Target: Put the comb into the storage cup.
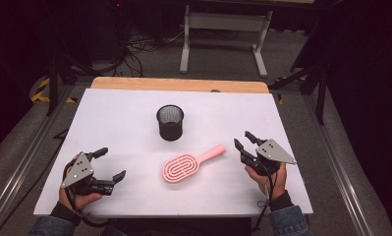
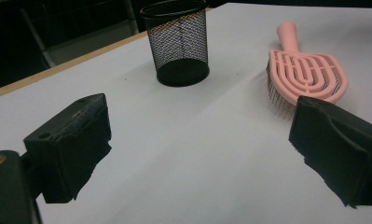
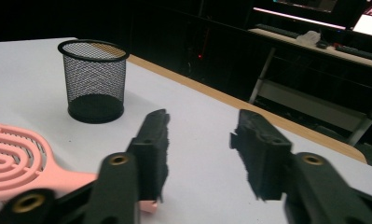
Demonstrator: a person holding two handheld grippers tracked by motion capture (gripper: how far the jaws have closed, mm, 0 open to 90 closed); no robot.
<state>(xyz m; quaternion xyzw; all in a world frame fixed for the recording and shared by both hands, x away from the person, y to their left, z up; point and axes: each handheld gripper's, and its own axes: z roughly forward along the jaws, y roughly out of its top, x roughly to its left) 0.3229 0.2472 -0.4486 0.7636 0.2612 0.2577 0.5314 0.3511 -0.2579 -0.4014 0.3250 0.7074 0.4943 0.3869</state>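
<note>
A pink vented hairbrush [image 1: 186, 164] lies flat on the white table [image 1: 110, 113], its handle pointing to the far right. A black mesh cup [image 1: 170, 123] stands upright just beyond it. My left gripper [image 1: 112, 163] rests at the near left, open wide with nothing between its jaws. In the left gripper view the cup [image 2: 181, 42] and brush [image 2: 305, 74] lie ahead of the left gripper [image 2: 197, 140]. My right gripper [image 1: 243, 139] sits right of the brush handle, open, holding nothing. In the right gripper view the brush [image 3: 20, 158] lies left of the right gripper [image 3: 200, 149], the cup [image 3: 94, 81] farther off.
A wooden strip [image 1: 179, 84] runs along the table's far edge. Beyond it stand a white desk frame [image 1: 223, 29] and cables on the floor. Bare white surface stretches around the cup and brush.
</note>
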